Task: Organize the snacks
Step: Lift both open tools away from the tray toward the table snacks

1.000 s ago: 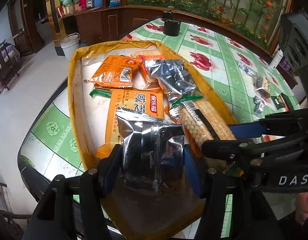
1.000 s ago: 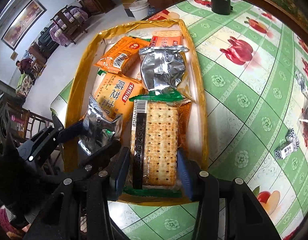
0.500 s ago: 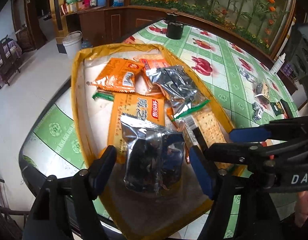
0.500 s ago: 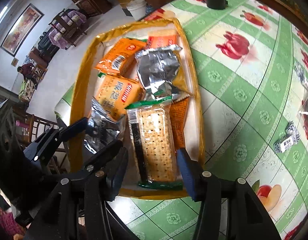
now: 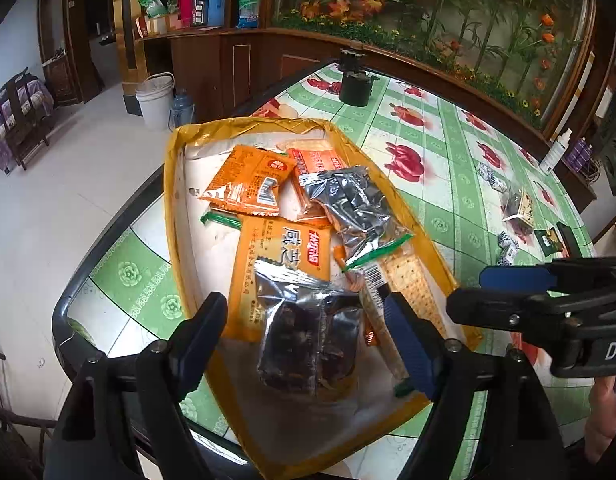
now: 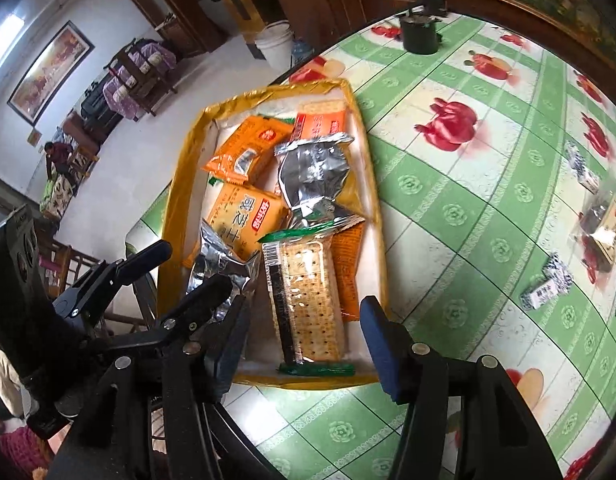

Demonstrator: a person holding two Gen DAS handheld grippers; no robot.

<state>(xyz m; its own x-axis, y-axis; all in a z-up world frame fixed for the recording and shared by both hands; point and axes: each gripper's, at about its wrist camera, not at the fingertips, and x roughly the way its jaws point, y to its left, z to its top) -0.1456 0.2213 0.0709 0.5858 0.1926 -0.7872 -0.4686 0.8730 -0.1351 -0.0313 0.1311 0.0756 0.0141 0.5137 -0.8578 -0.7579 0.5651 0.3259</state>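
Note:
A yellow-rimmed tray (image 5: 171, 208) (image 6: 179, 184) holds several snack packs. In the left wrist view, my left gripper (image 5: 303, 332) hangs over the tray's near end. Its jaws are opening, and a silver packet of dark snacks (image 5: 308, 340) lies between them, clear of both pads. In the right wrist view, my right gripper (image 6: 303, 340) is also opening. A clear cracker pack with green ends (image 6: 308, 300) lies flat in the tray between its fingers, untouched. Each gripper shows in the other's view, the right gripper (image 5: 528, 292) at the right and the left gripper (image 6: 191, 266) at the left.
Orange biscuit packs (image 5: 283, 256) (image 6: 243, 220) and a second silver packet (image 5: 356, 204) (image 6: 312, 176) fill the tray's far half. Small wrapped snacks (image 6: 548, 288) lie on the green flowered tablecloth to the right. A black pot (image 5: 354, 84) stands at the far end. The table edge drops off at the left.
Both grippers have spread their jaws and let go. The silver packet and the cracker pack now rest in the tray. Both grippers have drawn back a little.

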